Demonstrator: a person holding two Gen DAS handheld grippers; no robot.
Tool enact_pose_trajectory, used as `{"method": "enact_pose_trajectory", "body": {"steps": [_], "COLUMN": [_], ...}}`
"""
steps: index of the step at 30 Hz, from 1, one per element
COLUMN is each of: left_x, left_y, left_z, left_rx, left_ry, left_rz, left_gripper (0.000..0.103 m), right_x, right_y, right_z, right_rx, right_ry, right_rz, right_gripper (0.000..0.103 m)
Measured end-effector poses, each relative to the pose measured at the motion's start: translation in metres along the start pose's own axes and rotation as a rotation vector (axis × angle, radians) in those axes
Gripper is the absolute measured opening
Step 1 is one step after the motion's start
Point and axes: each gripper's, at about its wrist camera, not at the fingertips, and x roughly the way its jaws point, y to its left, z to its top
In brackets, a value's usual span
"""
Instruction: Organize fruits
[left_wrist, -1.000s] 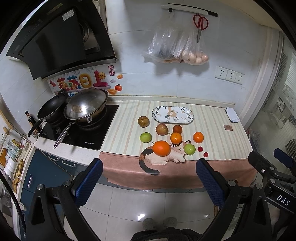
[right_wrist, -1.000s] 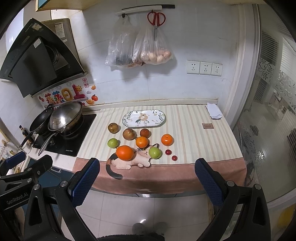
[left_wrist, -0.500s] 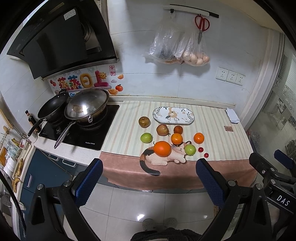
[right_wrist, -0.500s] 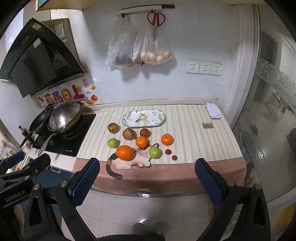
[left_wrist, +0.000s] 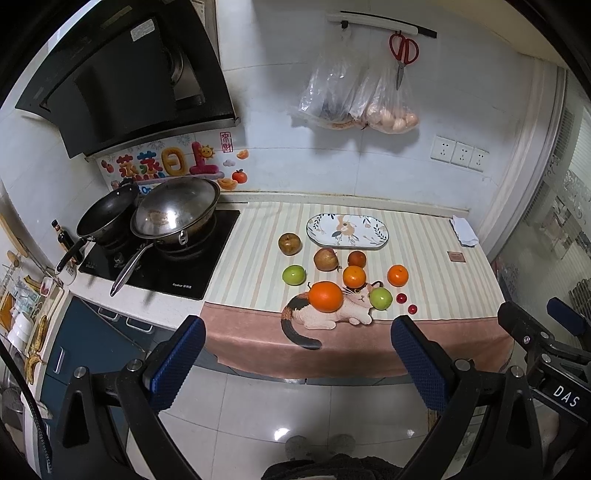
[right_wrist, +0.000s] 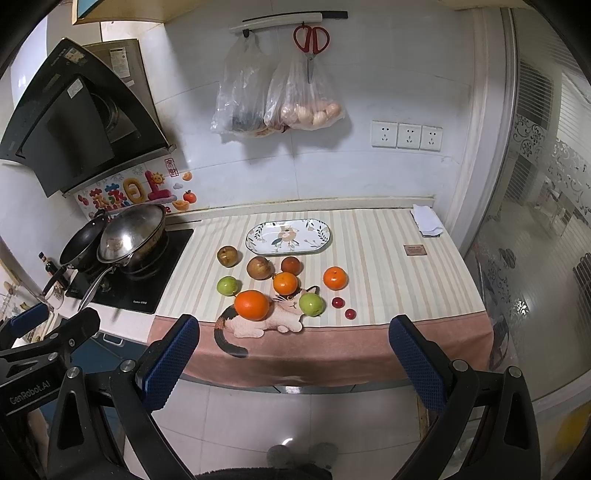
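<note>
Both claws hang back from the counter over the tiled floor, well apart from the fruit. The left gripper (left_wrist: 293, 363) has its jaws spread wide and holds nothing; the right gripper (right_wrist: 291, 362) is just as wide and empty, its blue ribbed pads (right_wrist: 171, 360) touching nothing. The fruit lies loose on a striped cloth (right_wrist: 380, 280) whose pink hem drapes over the counter's front edge. A big orange (right_wrist: 252, 305) and a green apple (right_wrist: 311, 304) sit on the printed cat near that edge, with two small red fruits (right_wrist: 337, 302), perhaps cherries, just beside the apple. Behind them are two smaller oranges (right_wrist: 285, 283), another green apple (right_wrist: 227, 285) and three brownish round fruits (right_wrist: 259, 267). The oval patterned plate (right_wrist: 321, 232) at the back is bare, and the cloth to its right is open. At the left, two metal pans (left_wrist: 173, 214) stand on the black stove.
</note>
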Motion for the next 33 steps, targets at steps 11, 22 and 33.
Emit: {"method": "enact_pose_trajectory", "body": {"steps": [11, 22, 33], "left_x": [0.008, 0.146, 0.343], "left_y": [0.002, 0.016, 0.000], "left_z": [-0.002, 0.019, 0.012], "left_rx": [0.004, -0.004, -0.159], "left_ry": [-0.011, 0.169, 0.591], "left_rz": [0.002, 0.046, -0.063], "left_gripper": [0.103, 0.103, 0.102], "right_x": [-0.002, 0.093, 0.266], "right_y": [0.007, 0.000, -0.029], "right_z": [0.000, 0.005, 0.018], "right_rx": [0.048, 0.155, 0.167], "right_ry": [-0.014, 0.071, 0.274], "right_rz": [-0.002, -0.022, -0.011], "right_gripper": [0.103, 0.103, 0.103]}}
